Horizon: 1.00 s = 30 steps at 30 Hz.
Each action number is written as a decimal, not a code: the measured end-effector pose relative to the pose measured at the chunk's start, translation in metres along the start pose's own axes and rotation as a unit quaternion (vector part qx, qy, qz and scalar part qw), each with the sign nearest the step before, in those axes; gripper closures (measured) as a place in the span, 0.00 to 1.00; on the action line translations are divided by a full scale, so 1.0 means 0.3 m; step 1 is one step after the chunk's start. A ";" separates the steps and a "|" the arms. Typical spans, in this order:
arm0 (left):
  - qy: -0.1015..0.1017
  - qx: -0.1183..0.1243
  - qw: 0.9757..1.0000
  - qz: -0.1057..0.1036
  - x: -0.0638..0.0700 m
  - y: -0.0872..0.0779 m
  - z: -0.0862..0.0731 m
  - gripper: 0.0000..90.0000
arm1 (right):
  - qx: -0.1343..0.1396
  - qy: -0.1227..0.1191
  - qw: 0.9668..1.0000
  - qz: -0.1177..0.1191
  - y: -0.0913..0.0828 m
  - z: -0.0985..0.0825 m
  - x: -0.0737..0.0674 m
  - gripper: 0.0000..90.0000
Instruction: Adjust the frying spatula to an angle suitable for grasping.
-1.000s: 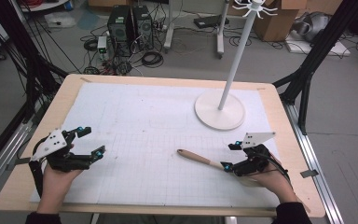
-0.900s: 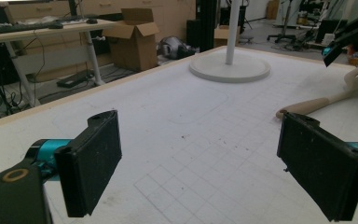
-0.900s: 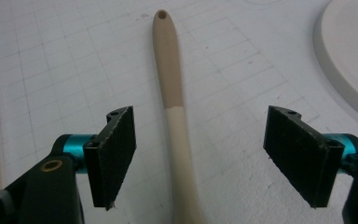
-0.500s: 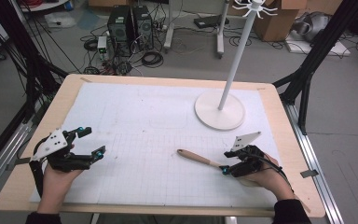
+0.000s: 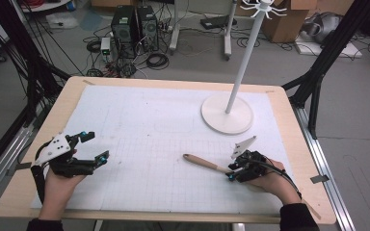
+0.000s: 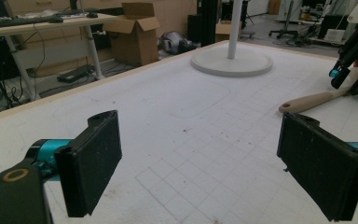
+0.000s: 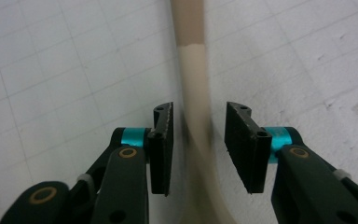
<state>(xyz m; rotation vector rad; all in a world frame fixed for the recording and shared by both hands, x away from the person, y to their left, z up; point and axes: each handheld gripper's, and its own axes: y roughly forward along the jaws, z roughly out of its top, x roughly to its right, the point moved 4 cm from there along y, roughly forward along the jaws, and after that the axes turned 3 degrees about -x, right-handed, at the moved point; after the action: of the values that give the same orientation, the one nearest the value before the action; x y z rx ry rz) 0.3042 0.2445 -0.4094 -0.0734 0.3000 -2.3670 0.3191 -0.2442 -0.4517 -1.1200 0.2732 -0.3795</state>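
A wooden-edged table is carrying a white gridded mat that is covering nearly all of its top. Near the table's far right corner a white stand is sitting on its round base, its pole rising upward; in the left gripper view the same base is lying at the far end of the mat.

Toward the table's near left corner, the left gripper is resting in the person's left hand, its jaws spread wide with bare mat between them; in the left gripper view its two black pads are standing far apart over the grid.

Close to the near right edge, the right gripper is being held by the right hand. A long-handled beige utensil is lying on the mat, its darker handle pointing toward the table's middle and its paler end reaching in between the right gripper's jaws. In the right gripper view the jaws are parted, flanking the pale shaft on both sides with a gap showing at each pad, so they are not pinching it.
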 end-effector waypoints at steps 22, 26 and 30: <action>0.005 -0.009 1.000 -0.011 0.013 0.016 -0.003 0.16 | -0.057 -0.012 0.998 -0.006 0.009 0.042 -0.012 0.86; 0.004 -0.008 1.000 -0.009 0.011 0.012 -0.002 0.16 | -0.055 -0.017 0.998 -0.008 0.008 0.041 -0.014 0.87; 0.004 -0.005 1.000 -0.009 0.009 0.008 0.001 0.16 | -0.045 -0.019 0.999 -0.010 0.006 0.035 -0.016 0.87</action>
<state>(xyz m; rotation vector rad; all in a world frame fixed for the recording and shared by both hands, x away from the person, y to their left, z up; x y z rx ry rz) 0.3040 0.2408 -0.4098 -0.0703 0.3160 -2.3836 0.3193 -0.2328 -0.4488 -1.2177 0.2468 -0.3662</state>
